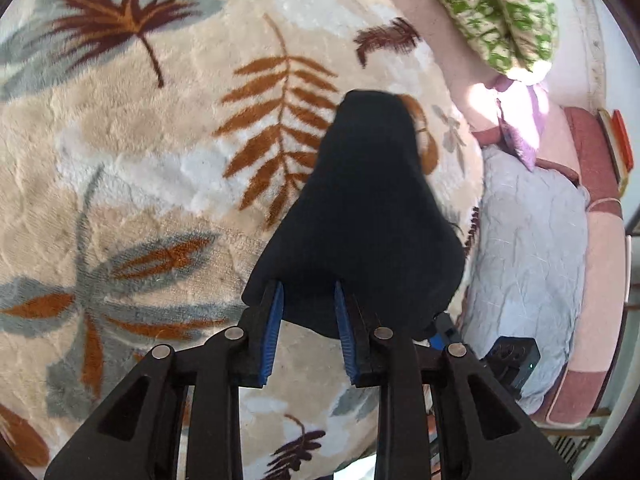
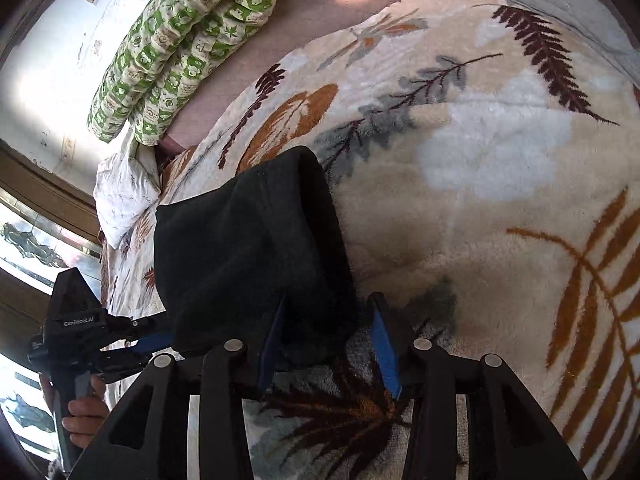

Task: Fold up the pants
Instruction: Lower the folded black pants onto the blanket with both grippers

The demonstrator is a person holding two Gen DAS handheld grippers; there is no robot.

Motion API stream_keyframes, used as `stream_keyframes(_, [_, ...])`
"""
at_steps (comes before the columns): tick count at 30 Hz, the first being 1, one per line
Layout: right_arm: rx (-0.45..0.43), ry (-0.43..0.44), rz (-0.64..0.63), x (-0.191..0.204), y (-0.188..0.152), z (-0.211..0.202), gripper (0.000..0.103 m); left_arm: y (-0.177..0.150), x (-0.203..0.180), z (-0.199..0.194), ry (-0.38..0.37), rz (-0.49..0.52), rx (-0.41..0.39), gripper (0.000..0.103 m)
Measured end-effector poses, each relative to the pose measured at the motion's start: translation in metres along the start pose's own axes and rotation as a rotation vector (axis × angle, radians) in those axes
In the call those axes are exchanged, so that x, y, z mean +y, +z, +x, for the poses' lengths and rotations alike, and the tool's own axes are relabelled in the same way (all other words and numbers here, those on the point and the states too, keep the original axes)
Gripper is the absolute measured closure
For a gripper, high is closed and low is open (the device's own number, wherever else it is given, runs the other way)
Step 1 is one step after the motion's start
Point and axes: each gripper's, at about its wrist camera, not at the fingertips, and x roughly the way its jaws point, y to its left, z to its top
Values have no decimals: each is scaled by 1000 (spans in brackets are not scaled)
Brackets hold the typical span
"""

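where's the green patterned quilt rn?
The green patterned quilt lies rolled at the upper left of the right wrist view, on the pink sheet beyond the leaf blanket, past the black pants.

The dark, soft folded pants (image 1: pixel 372 208) drape over the tips of the left gripper (image 1: pixel 309 300), so in the left wrist view where its blue-lined fingers (image 1: pixel 274 320) end cannot be seen. They also cover part of the cream fleece blanket with brown and grey leaf prints (image 1: pixel 160 184) and all but a corner of the right gripper (image 1: pixel 512 364). In the right wrist view the pants hide the tip of the right gripper's left-hand finger (image 2: pixel 276 336). The hand (image 2: pixel 82 412) on the left gripper's handle is cut off by the lower left edge. The green-and-cream patterned quilt (image 2: pixel 180 52) runs out past the top edge.
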Motion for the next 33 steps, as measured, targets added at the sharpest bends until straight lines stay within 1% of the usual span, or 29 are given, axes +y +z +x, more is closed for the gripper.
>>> stream_keyframes(2, [-17,84,49,-4,4,-15,58,7,-3,-7,-16,25,-27,78])
stream_keyframes(3, [-26,126,74,-6,7,-21,55,11,-4,-11,-10,47,-44,71])
stream_keyframes(4, [-36,156,97,-9,11,-26,46,16,-8,-15,8,74,-60,64])
stream_keyframes(5, [-50,166,115,-12,14,-30,42,20,-13,-16,25,108,-71,49])
stream_keyframes(6, [-62,158,119,-14,17,-32,35,24,-23,-12,42,140,-77,42])
stream_keyframes(8, [-56,147,101,-14,23,-28,34,33,-33,-5,87,211,-90,42])
stream_keyframes(10, [-17,140,91,-13,27,-16,34,39,-37,3,127,277,-81,42])
stream_keyframes(13, [16,126,59,-7,33,4,33,43,-35,18,162,360,-36,42])
stream_keyframes(14, [20,117,46,-7,34,8,33,44,-34,22,159,383,-26,42])
stream_keyframes(16, [32,133,37,-10,36,16,32,45,-33,29,145,408,-15,42])
stream_keyframes(18, [38,159,25,-10,38,22,30,46,-29,39,120,401,8,41])
stream_keyframes(21, [42,207,-2,-9,39,28,28,49,-28,56,43,369,72,40])
stream_keyframes(22, [53,229,-16,-8,38,31,27,48,-27,61,29,357,88,40])
stream_keyframes(23, [67,235,-36,-6,37,34,27,48,-26,62,25,348,83,40])
stream_keyframes(24, [75,223,-63,-2,36,36,27,48,-24,61,7,338,78,41])
stream_keyframes(25, [79,220,-75,0,36,38,28,48,-22,58,-20,321,70,46])
stream_keyframes(26, [80,211,-75,0,37,38,31,48,-17,55,-52,295,68,61])
stream_keyframes(27, [94,205,-58,0,37,41,57,48,-14,53,-75,276,70,67])
stream_keyframes(28, [105,197,-40,-2,35,42,64,46,-11,48,-92,267,68,70])
stream_keyframes(29, [88,190,-39,-1,32,40,65,44,-10,44,-102,268,63,76])
stream_keyframes(30, [73,178,-51,2,29,37,66,41,-8,38,-112,266,57,79])
stream_keyframes(31, [58,170,-50,5,26,34,67,38,-7,31,-127,261,57,80])
stream_keyframes(33, [33,187,-29,12,21,25,69,34,-1,14,-151,244,45,80])
